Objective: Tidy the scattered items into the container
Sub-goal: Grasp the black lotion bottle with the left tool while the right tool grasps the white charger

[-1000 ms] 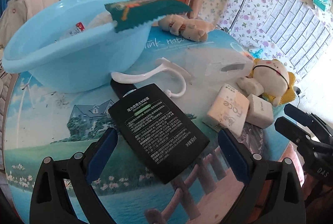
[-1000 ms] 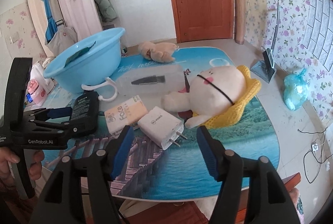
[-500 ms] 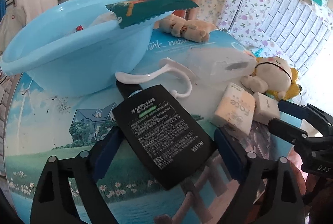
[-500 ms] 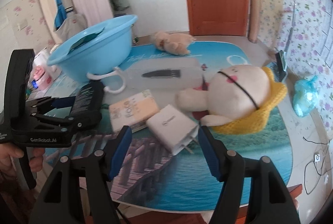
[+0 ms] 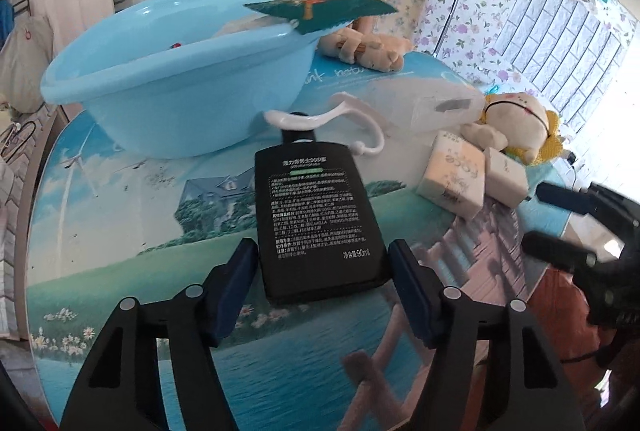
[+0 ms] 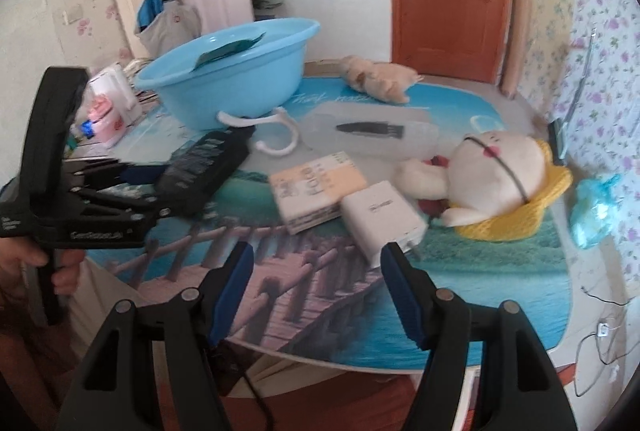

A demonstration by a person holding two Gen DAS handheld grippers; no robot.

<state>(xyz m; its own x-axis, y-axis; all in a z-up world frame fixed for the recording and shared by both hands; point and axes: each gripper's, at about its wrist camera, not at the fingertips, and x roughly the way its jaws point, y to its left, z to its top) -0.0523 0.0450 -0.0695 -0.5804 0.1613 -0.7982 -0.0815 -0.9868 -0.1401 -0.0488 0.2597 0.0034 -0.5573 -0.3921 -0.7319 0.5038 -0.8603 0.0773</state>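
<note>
Now left gripper (image 5: 322, 263) grips bottle (image 5: 316, 215) — previously open.

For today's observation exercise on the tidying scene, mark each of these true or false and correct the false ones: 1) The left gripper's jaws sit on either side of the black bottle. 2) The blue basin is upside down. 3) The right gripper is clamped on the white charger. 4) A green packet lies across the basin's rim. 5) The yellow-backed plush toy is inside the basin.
1) True. The left gripper has its jaws against both sides of the black bottle.
2) False. The blue basin stands upright with its opening upward.
3) False. The right gripper is open, and the white charger lies on the table just ahead of it.
4) True. The green packet rests over the rim.
5) False. The plush toy lies on the table.
</note>
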